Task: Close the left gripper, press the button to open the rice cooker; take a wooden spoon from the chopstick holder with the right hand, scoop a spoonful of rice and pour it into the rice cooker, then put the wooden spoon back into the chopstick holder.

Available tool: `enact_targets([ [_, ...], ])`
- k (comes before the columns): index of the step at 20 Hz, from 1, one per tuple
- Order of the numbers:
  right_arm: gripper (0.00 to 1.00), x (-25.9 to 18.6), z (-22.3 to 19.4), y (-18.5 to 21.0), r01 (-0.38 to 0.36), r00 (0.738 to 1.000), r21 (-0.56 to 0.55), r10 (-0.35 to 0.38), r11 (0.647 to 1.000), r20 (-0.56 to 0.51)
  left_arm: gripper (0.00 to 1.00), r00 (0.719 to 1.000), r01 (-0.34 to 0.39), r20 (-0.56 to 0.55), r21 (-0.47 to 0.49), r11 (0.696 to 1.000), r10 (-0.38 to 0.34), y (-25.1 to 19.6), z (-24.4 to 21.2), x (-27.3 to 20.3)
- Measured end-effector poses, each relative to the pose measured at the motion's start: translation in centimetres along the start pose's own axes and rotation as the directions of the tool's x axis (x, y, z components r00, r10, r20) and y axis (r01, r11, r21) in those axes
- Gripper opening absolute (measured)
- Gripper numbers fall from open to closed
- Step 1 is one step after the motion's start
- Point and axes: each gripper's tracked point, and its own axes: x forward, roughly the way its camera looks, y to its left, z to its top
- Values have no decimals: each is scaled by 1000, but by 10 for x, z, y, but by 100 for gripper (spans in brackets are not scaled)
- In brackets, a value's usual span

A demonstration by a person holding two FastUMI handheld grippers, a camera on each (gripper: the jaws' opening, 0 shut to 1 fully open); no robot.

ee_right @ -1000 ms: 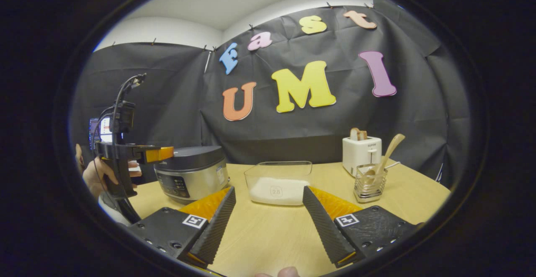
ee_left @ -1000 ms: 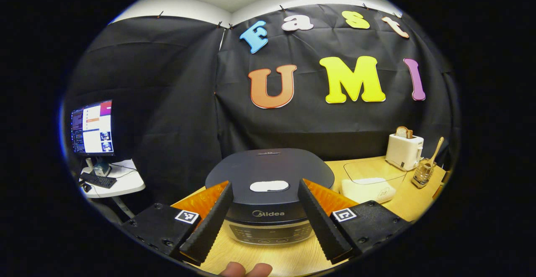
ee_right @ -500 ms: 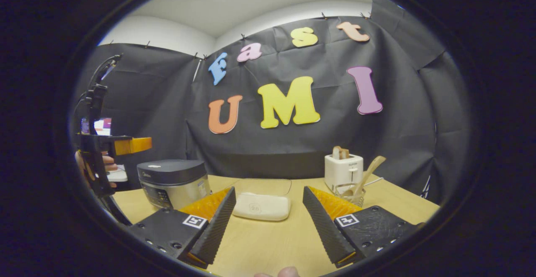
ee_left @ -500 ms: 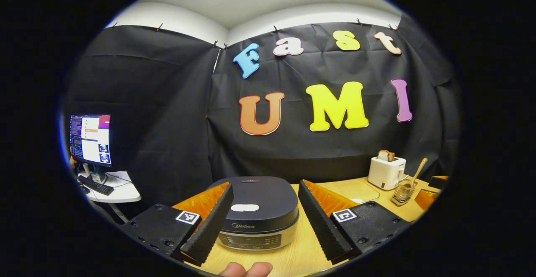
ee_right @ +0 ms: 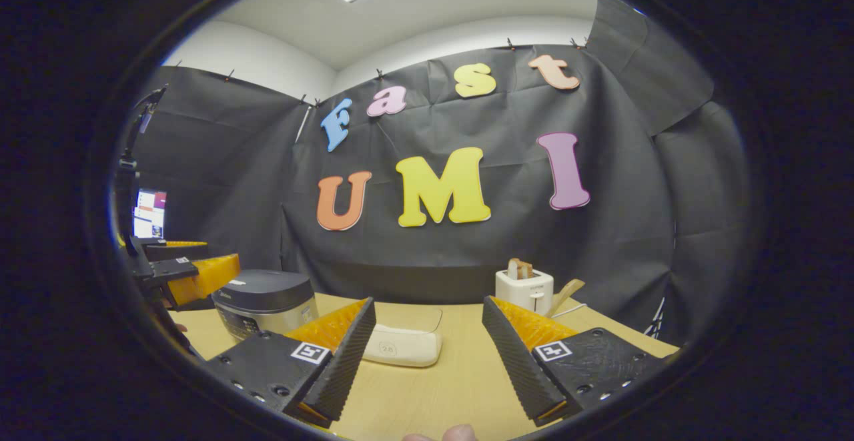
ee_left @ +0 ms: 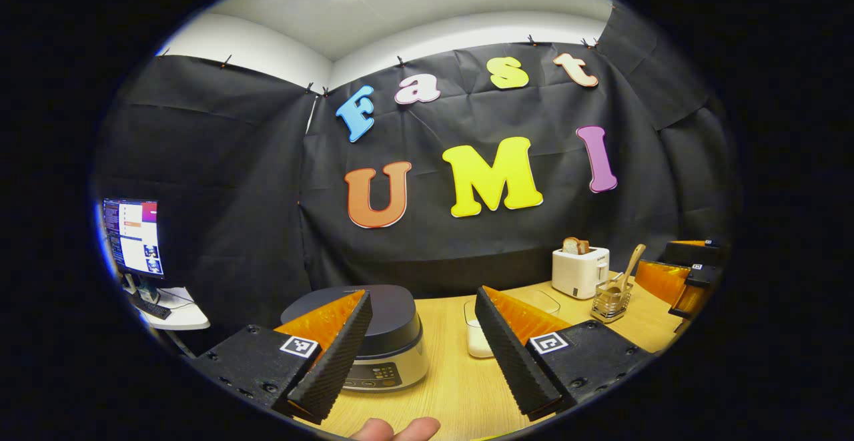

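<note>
The rice cooker (ee_left: 390,334) stands with its dark lid down at the table's left end, partly behind one finger of my left gripper (ee_left: 423,299), which is open and back from it. The clear rice container (ee_left: 478,338) lies right of the cooker. At the far right, the wooden spoon (ee_left: 631,262) leans in the wire chopstick holder (ee_left: 606,301). My right gripper (ee_right: 428,304) is open and empty above the table, facing the rice container (ee_right: 403,347). The right gripper view has the cooker (ee_right: 267,297) at left, the left gripper (ee_right: 193,274) beside it, and the spoon's handle (ee_right: 568,289) above a finger.
A white toaster (ee_left: 579,271) holding bread stands by the chopstick holder near the black wall. A monitor (ee_left: 132,235) and keyboard sit on a small side table beyond the table's left end. Bare wooden tabletop (ee_right: 440,387) lies in front of the rice container.
Both grippers have drawn back and tilted up. In the left gripper view the cooker has shrunk and slid left. The left gripper has dropped lower beside the cooker. The lid stays down.
</note>
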Motion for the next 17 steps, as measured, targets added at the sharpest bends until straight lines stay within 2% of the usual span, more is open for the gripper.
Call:
enact_targets([
  [1, 91, -2, 1, -1, 9, 1000, 1, -9, 1000, 2, 99, 1000, 8, 4, -6, 1000, -8, -5, 0, -2],
  [2, 95, -3, 2, -2, 16, 1000, 2, -16, 1000, 1, 95, 1000, 16, 9, -13, 1000, -16, -10, -1, -5],
  [3, 95, -5, 3, -3, 24, 1000, 2, -24, 1000, -2, 95, 1000, 26, 10, -19, 999, -25, -15, -3, -7],
  [4, 91, -7, 3, -4, 34, 999, -2, -34, 999, -3, 99, 999, 32, 10, -22, 999, -32, -19, -6, -8],
  [5, 95, -9, 4, -6, 45, 999, -10, -45, 999, -4, 99, 999, 34, 11, -21, 999, -34, -21, -8, -9],
  [6, 91, -11, 6, -6, 54, 999, -18, -54, 998, -2, 99, 999, 37, 13, -13, 999, -37, -23, -10, -9],
  [7, 95, -12, 5, -6, 62, 998, -28, -62, 998, -1, 99, 999, 43, 13, -4, 999, -42, -25, -12, -9],
  [12, 95, -14, 3, 2, 75, 997, -52, -76, 996, -11, 99, 995, 102, -6, -32, 994, -102, -42, -22, -12],
  [13, 95, -15, 4, 4, 76, 997, -55, -77, 996, -9, 99, 995, 96, -4, -30, 995, -96, -38, -22, -14],
  [14, 91, -15, 5, 8, 75, 997, -60, -75, 995, -6, 99, 996, 85, -5, -29, 996, -85, -32, -22, -14],
  [15, 95, -14, 5, 10, 73, 997, -63, -74, 995, -4, 99, 996, 83, -10, -29, 996, -83, -32, -24, -13],
  [17, 95, -15, 5, 13, 70, 998, -59, -70, 996, -5, 99, 997, 81, -16, -30, 996, -82, -29, -24, -14],
])
